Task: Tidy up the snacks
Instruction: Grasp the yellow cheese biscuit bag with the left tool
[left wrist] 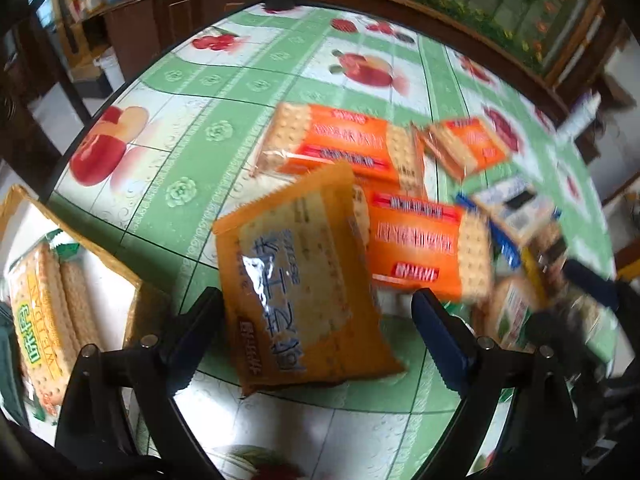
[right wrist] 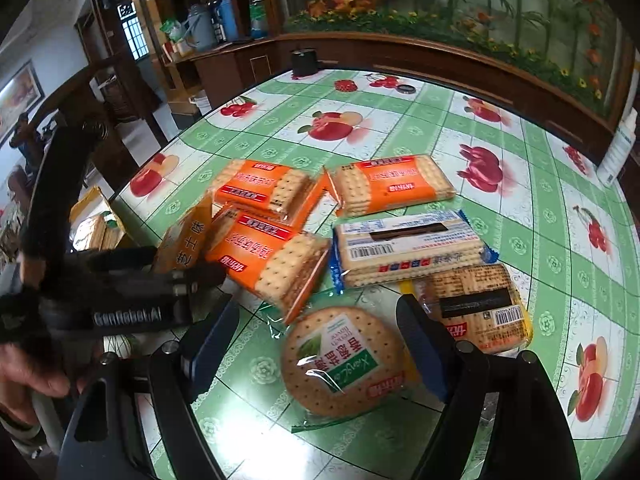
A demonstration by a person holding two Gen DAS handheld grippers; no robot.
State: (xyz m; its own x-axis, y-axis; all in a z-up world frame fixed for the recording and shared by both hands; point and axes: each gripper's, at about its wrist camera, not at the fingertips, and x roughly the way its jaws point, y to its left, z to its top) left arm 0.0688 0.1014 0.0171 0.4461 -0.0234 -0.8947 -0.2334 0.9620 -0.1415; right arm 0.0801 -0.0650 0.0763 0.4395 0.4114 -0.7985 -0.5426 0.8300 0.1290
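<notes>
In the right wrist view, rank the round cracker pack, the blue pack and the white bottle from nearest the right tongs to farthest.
1. Round cracker pack, between the right tongs.
2. Blue pack, just beyond, mid-table.
3. White bottle, far right edge.

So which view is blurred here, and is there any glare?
Left wrist view: motion blur smears the right side, worst on the blue pack and the right gripper; glare whitens the tablecloth below the yellow pack. Right wrist view: mostly sharp, round biscuits legible, light sheen on their wrapper; fisheye bends the table edge in both.
</notes>
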